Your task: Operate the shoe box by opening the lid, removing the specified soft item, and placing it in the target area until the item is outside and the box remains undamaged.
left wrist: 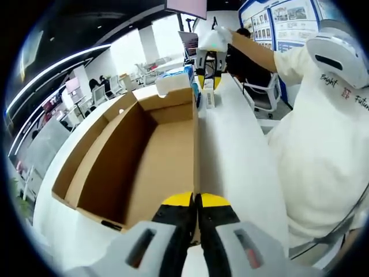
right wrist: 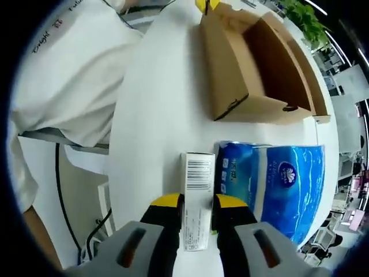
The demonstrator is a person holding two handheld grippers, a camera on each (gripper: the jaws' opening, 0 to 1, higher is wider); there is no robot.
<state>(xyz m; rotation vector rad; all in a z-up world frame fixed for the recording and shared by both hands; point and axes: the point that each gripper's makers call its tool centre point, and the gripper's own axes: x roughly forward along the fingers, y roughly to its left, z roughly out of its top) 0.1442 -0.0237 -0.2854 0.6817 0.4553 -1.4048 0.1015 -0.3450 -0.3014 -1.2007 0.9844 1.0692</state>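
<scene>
Evidently the left claw (left wrist: pixel 196 203) pinches the open shoe box (left wrist: pixel 138 156) wall to steady it, while the right claw (right wrist: pixel 196 209) clasps a small white carton (right wrist: pixel 197 199) beside the blue tissue pack (right wrist: pixel 277 184) on the counter (right wrist: pixel 155 115).

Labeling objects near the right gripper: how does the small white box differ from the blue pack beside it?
The small white box is rigid, slim and barcoded, and sits between the right gripper jaws. The blue pack is bigger, soft and glossy, and lies free. Both rest on the white table.
</scene>
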